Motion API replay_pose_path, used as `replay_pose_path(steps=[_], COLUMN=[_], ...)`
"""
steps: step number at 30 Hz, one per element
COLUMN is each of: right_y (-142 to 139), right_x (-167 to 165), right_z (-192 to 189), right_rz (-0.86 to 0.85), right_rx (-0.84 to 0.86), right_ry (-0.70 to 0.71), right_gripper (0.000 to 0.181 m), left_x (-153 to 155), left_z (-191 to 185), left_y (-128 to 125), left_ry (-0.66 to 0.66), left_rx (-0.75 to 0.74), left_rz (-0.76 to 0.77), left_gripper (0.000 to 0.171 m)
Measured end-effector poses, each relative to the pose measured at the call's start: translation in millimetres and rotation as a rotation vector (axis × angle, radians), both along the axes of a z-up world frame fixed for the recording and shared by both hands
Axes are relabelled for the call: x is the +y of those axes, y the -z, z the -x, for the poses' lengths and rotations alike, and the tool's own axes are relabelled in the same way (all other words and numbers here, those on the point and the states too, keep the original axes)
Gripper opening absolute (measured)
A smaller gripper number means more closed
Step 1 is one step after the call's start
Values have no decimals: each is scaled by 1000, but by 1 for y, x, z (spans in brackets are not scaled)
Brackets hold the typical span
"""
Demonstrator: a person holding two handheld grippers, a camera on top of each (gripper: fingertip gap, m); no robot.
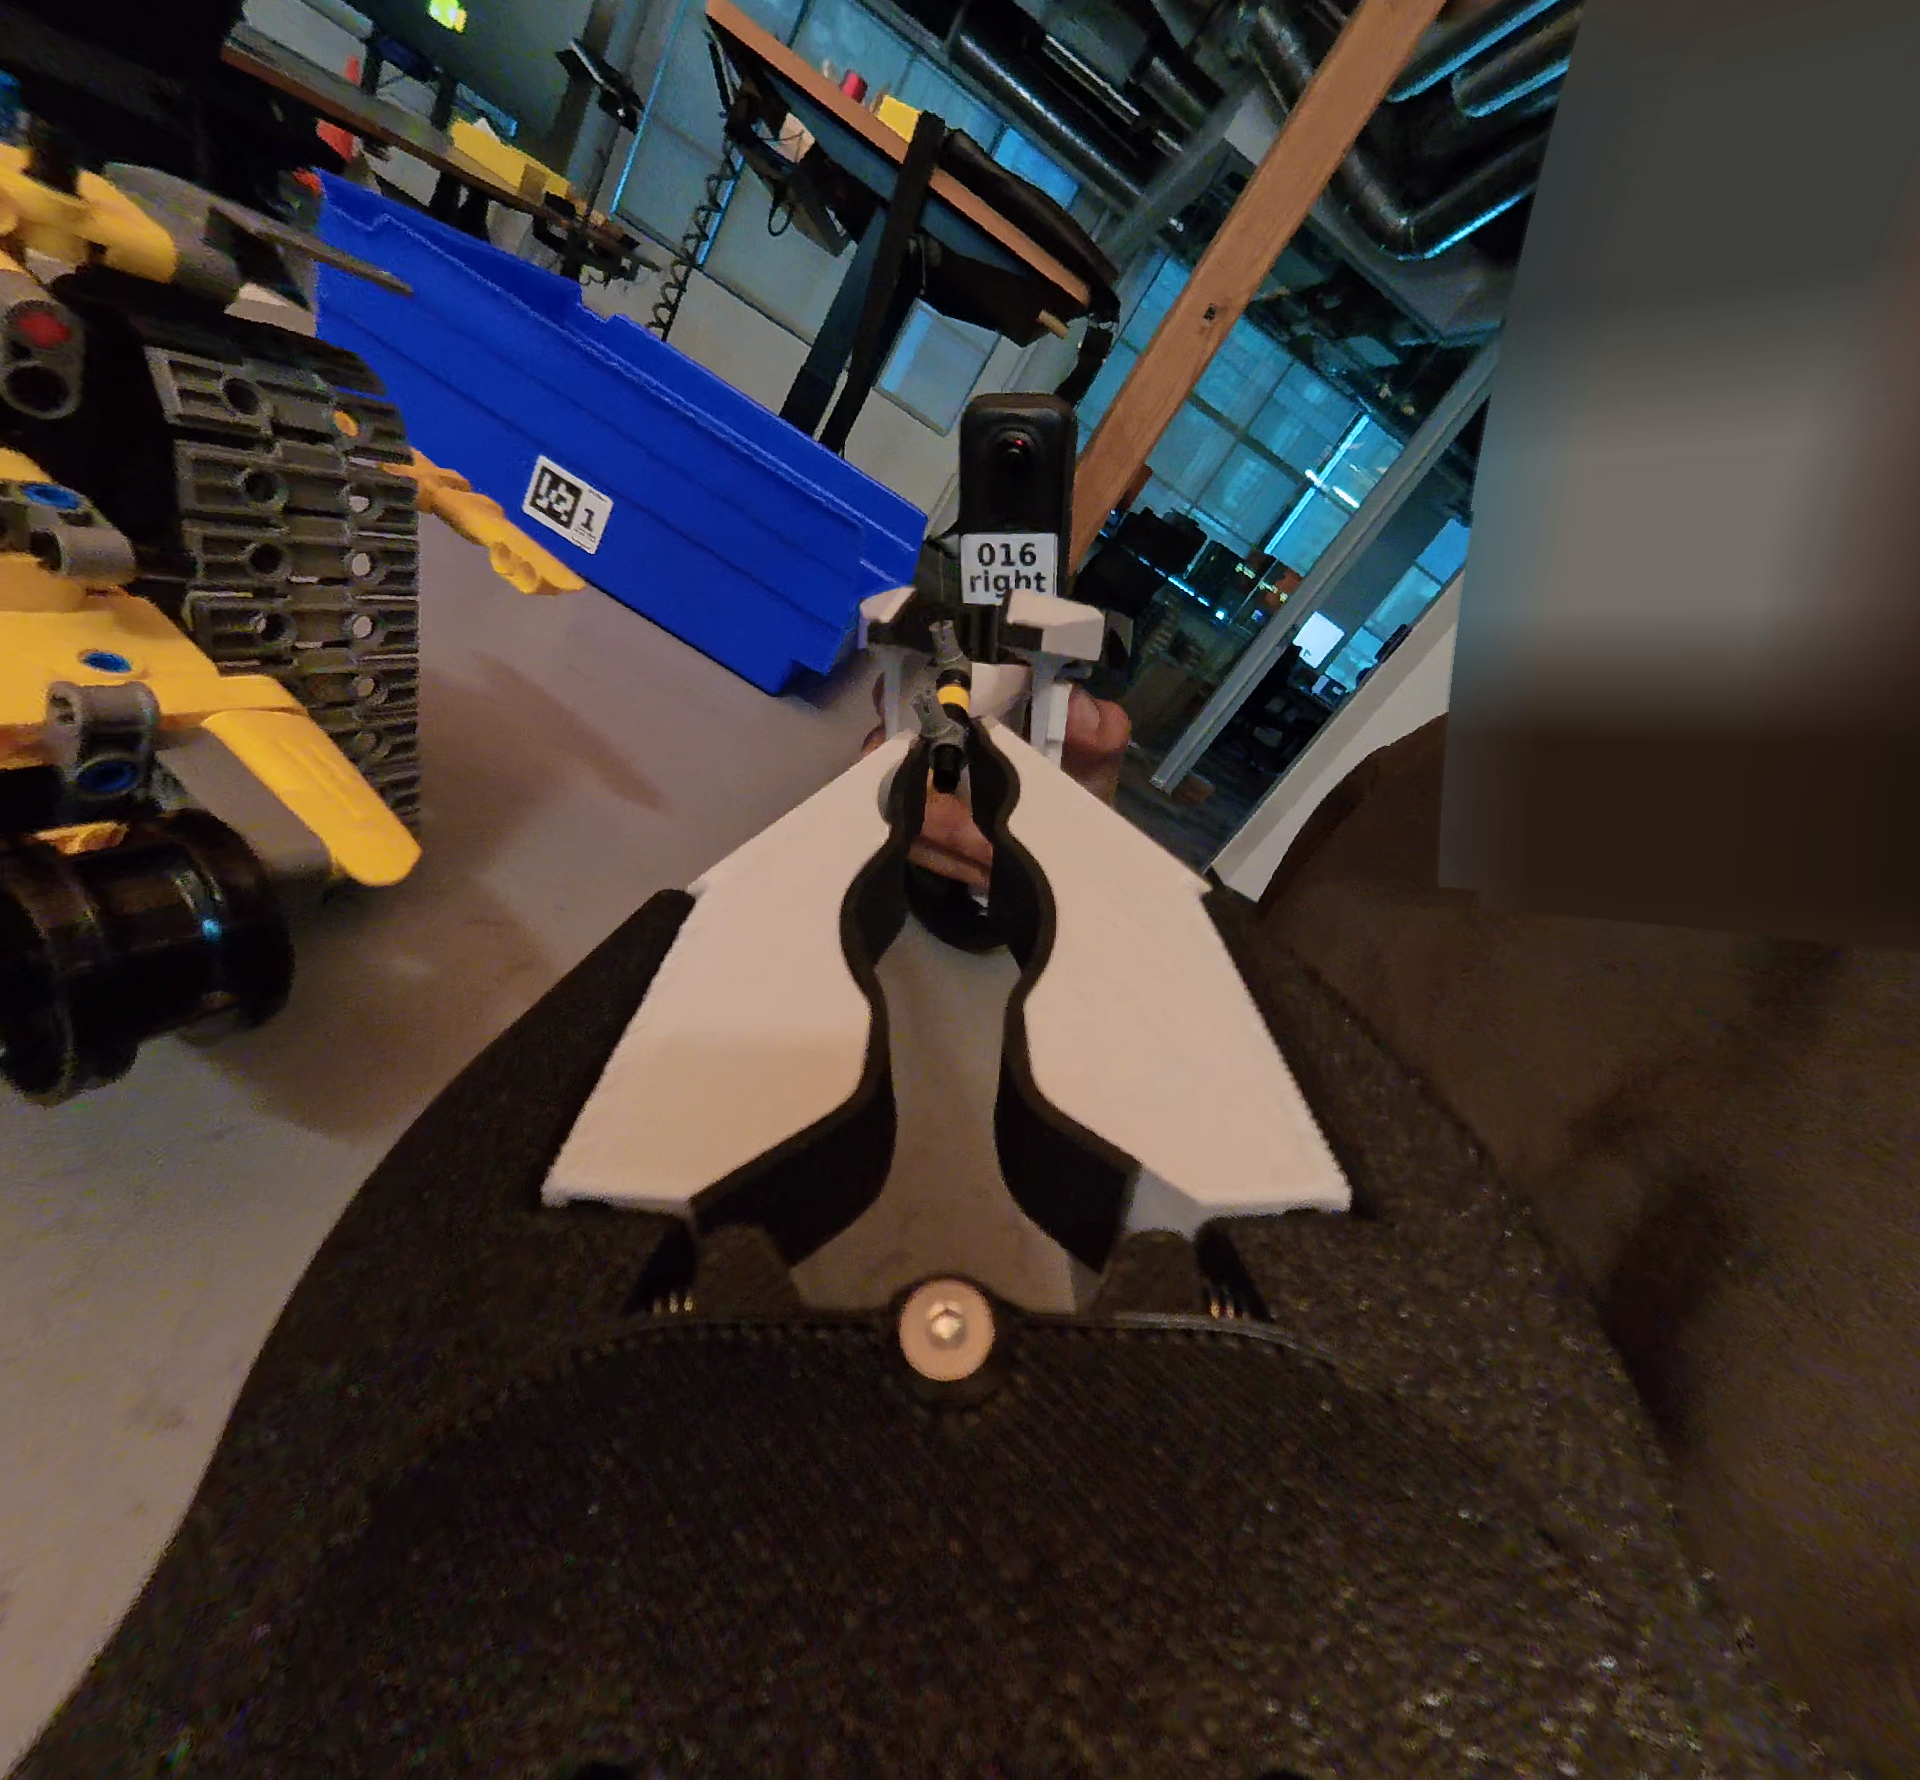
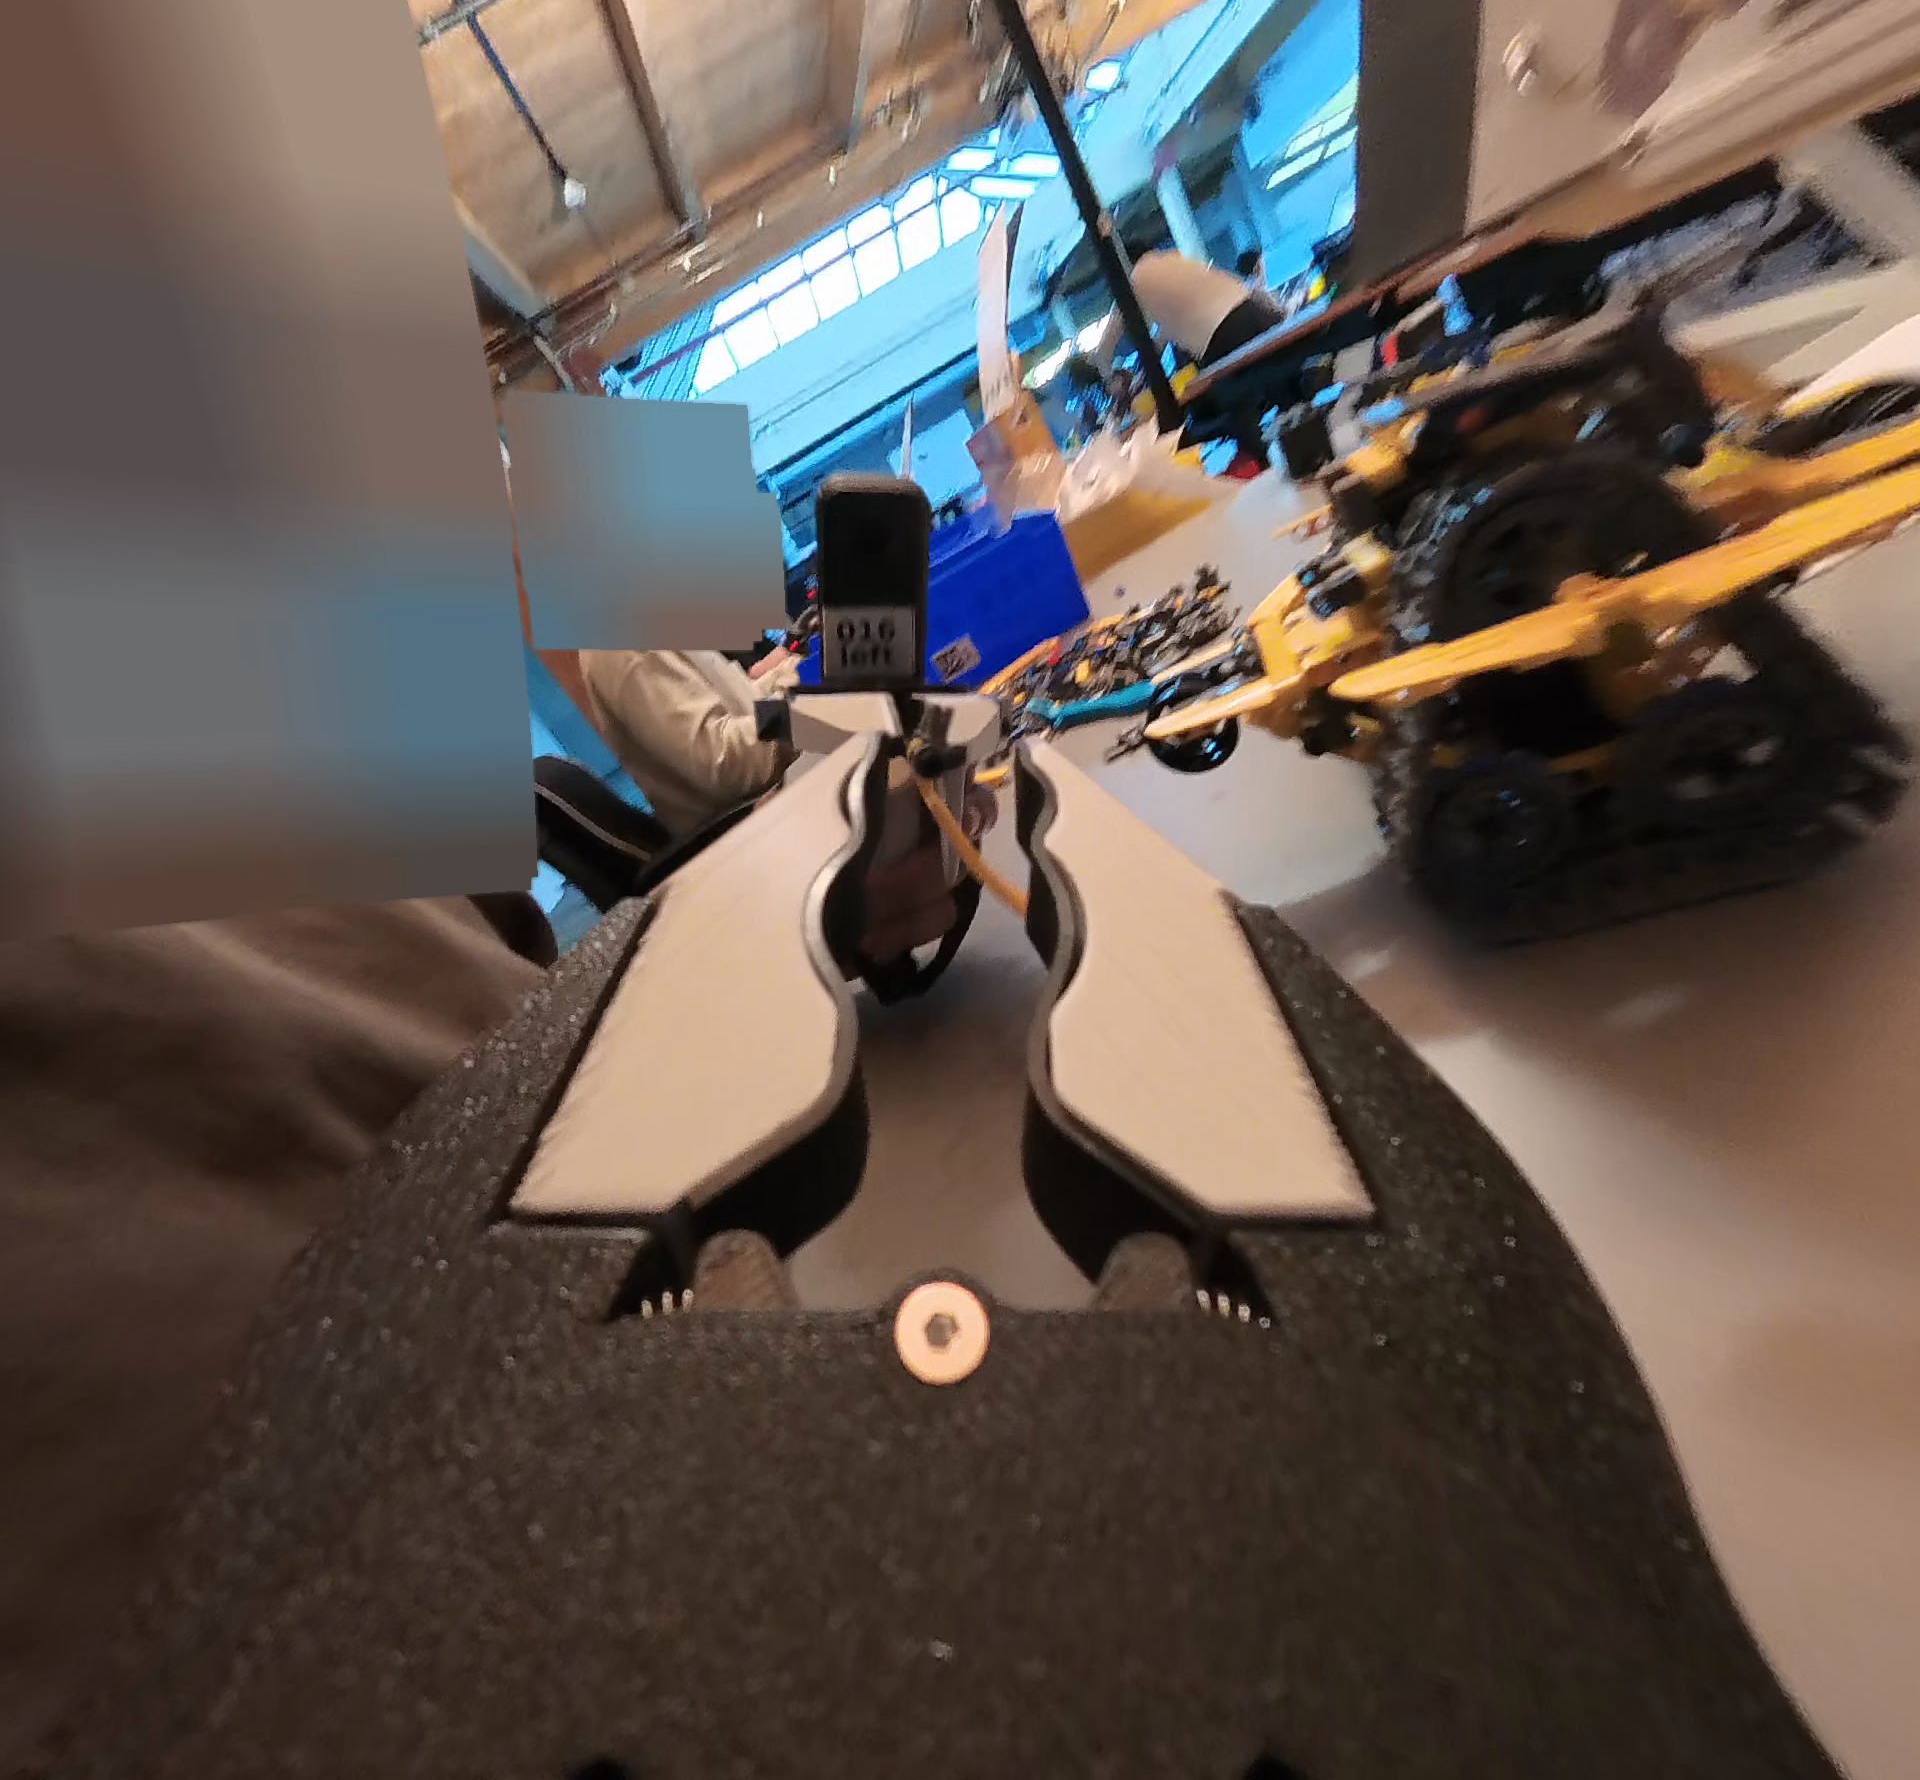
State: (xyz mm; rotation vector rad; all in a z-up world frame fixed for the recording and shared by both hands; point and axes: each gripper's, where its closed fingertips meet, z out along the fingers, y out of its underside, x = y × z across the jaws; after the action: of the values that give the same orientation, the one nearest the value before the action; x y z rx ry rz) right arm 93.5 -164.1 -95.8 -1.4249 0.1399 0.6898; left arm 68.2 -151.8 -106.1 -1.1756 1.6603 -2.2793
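My left gripper is shut on a small building-toy piece made of grey connectors with a yellow band and a black end. It holds the piece above the grey table. My right gripper faces it tip to tip, with its jaws apart on either side of the piece. A thin yellow rod runs from the piece back between the right fingers and touches the inner pad of one. The right gripper shows head-on in the left wrist view, and the left gripper in the right wrist view.
A large yellow and black tracked toy vehicle stands on the table beside the grippers; it also shows in the right wrist view. Behind are a blue bin and a pile of loose parts. A person's brown sleeve is close by.
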Motion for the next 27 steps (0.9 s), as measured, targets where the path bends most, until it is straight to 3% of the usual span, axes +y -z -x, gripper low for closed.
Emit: replay_pose_path(steps=[10,14,22,27], right_y=[1,-2,-1,3], right_x=[4,1,3,4], right_z=[13,9,17,24], right_rz=[-30,-42,-28,2], right_rx=[-337,-302,-212,-202], right_ry=[113,112,20,-17], right_gripper=[15,8,19,7], left_x=[0,-3,-4,-9], left_z=[1,3,5,6], left_y=[0,-1,-3,-4], left_ry=[35,54,63,63], left_rx=[29,21,7,-14], left_rz=[52,54,53,14], left_gripper=[5,5,5,5])
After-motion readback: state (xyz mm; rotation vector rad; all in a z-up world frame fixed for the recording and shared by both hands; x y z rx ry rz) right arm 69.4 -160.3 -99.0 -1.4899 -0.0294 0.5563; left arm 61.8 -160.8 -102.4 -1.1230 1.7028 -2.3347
